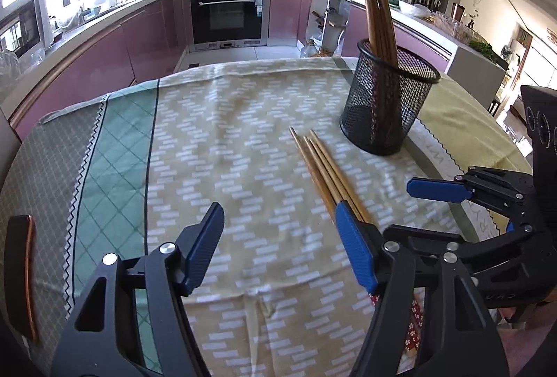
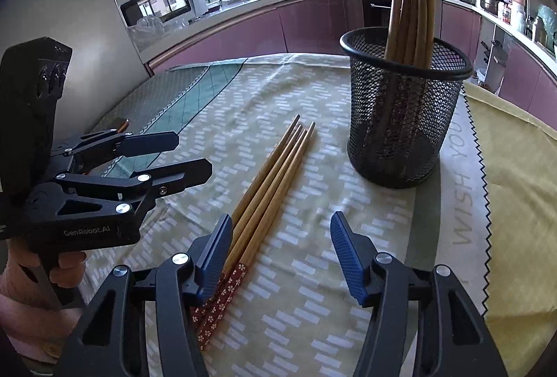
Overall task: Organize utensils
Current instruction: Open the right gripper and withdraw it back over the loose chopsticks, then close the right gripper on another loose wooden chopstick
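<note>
Several wooden chopsticks [image 1: 322, 168] with red flowered handles lie side by side on the tablecloth; they also show in the right wrist view [image 2: 271, 178]. A black mesh holder [image 1: 386, 98] stands behind them, upright, with several chopsticks in it; it also shows in the right wrist view [image 2: 403, 105]. My left gripper [image 1: 278, 220] is open and empty, its right finger over the loose chopsticks. My right gripper [image 2: 280, 234] is open and empty, its left finger beside the chopsticks' handles. Each gripper shows in the other's view, the right [image 1: 393, 199] and the left [image 2: 191, 154].
A patterned cloth [image 1: 226, 150] covers the round table. A yellow cloth [image 2: 515, 195] lies at the right. A dark brown object [image 1: 21, 272] sits at the table's left edge. Kitchen counters and an oven [image 1: 228, 11] stand beyond the table.
</note>
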